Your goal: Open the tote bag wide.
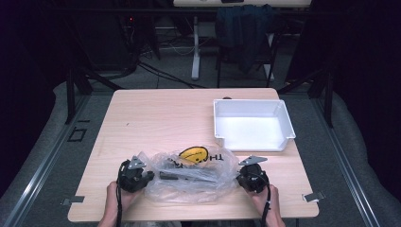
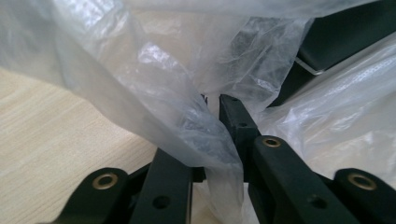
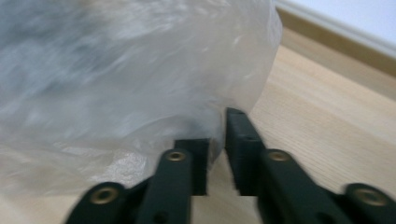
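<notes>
Plastic bag (image 1: 191, 176) — one, clear and crumpled — lies in the lower centre of the high view on the near half of the wooden table (image 1: 156, 118), between the two grippers. Through the film a yellow round patch (image 1: 194, 154) with dark lettering beside it can be made out, and a dark flat object (image 1: 187, 176) inside, though the wrinkles blur what either is. The left gripper (image 1: 147, 176) sits at the bag's left edge and the right gripper (image 1: 238, 178) at its right edge, each held by a hand cut off by the bottom of the frame. From above the jaws are too small to read. The left gripper view shows its jaws nearly together with a fold of bag (image 2: 187, 116) caught between them, one jaw half buried under the film; a black edge (image 2: 336, 37) shows in the upper right. The right gripper view, somewhat blurred, shows its jaws close together, pinching the bag's edge (image 3: 140, 93). One white tray (image 1: 253, 125) stands apart, right of centre — empty as far as can be seen.
</notes>
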